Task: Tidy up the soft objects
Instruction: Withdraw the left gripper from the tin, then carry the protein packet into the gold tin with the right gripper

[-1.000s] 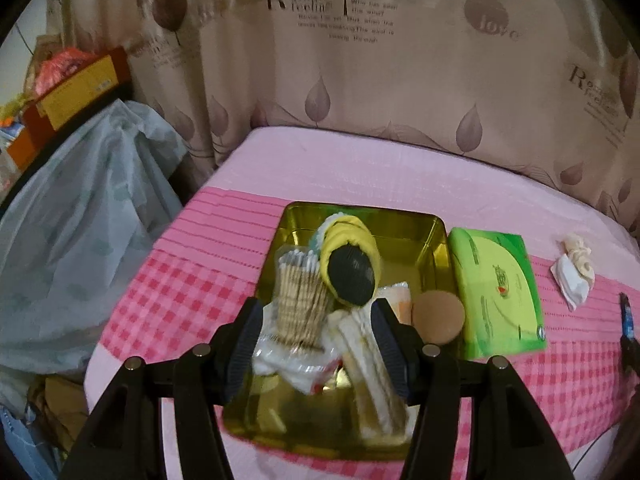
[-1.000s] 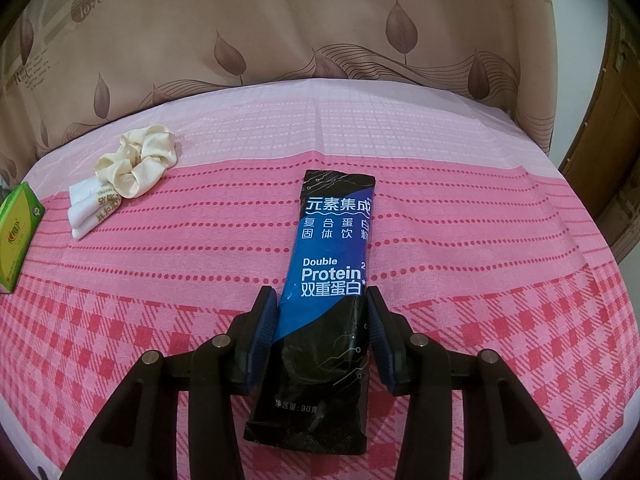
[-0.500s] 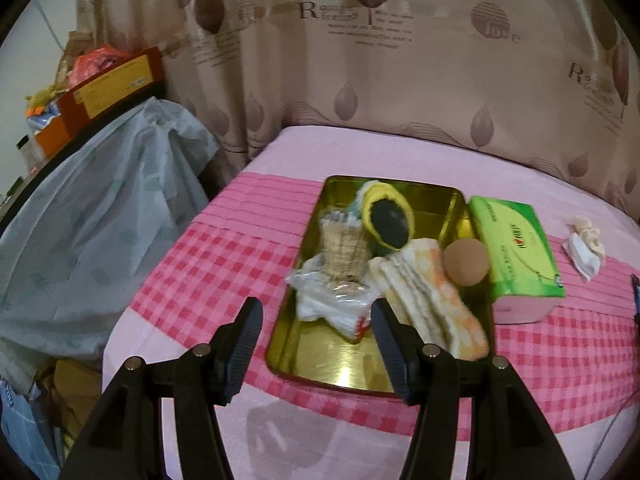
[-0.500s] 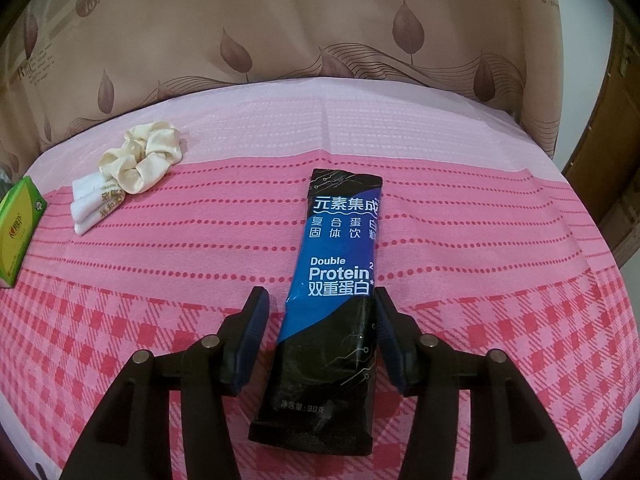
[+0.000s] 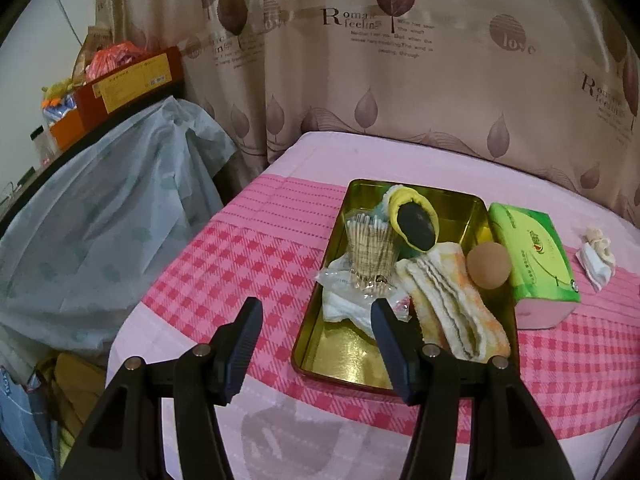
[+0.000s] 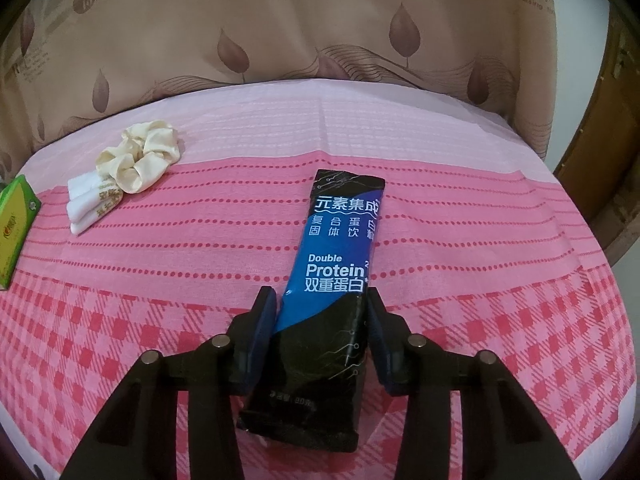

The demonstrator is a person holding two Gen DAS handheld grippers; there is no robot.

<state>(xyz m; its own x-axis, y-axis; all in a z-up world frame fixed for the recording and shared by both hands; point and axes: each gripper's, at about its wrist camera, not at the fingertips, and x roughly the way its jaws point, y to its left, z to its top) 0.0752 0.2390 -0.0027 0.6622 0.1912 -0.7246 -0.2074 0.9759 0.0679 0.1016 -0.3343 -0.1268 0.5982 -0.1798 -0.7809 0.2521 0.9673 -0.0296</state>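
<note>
On the pink checked cloth (image 6: pixel 500 320) we have the right gripper (image 6: pixel 320 320) straddling the near half of a dark protein-drink sachet (image 6: pixel 332 280), which lies flat and points away from us toward the leaf-print curtain (image 6: pixel 320 40). Its jaws are closing, with the sachet between them and the blue pads at its long edges; we cannot tell whether they are pressing on it yet. Over on the other side, our left gripper (image 5: pixel 316 328) hangs wide apart and holds nothing, poised above the near left corner of the gold tray (image 5: pixel 332 364). That tray already carries a bag of cotton swabs (image 5: pixel 370 244), a yellow-and-black pouch (image 5: pixel 416 224), a folded striped towel (image 5: pixel 452 308) and a round tan sponge (image 5: pixel 489 266), with a green tissue pack (image 5: pixel 532 256) lying just beside its right wall. We judge the step in hand to be picking up the sachet, one of the last loose items. Next we need a firm pinch across its width without crumpling it, then a lift and carry toward the tray. A cream scrunchie (image 6: pixel 140 160) and some rolled white wipes (image 6: pixel 92 200), touching each other, wait near the tissue pack.
</note>
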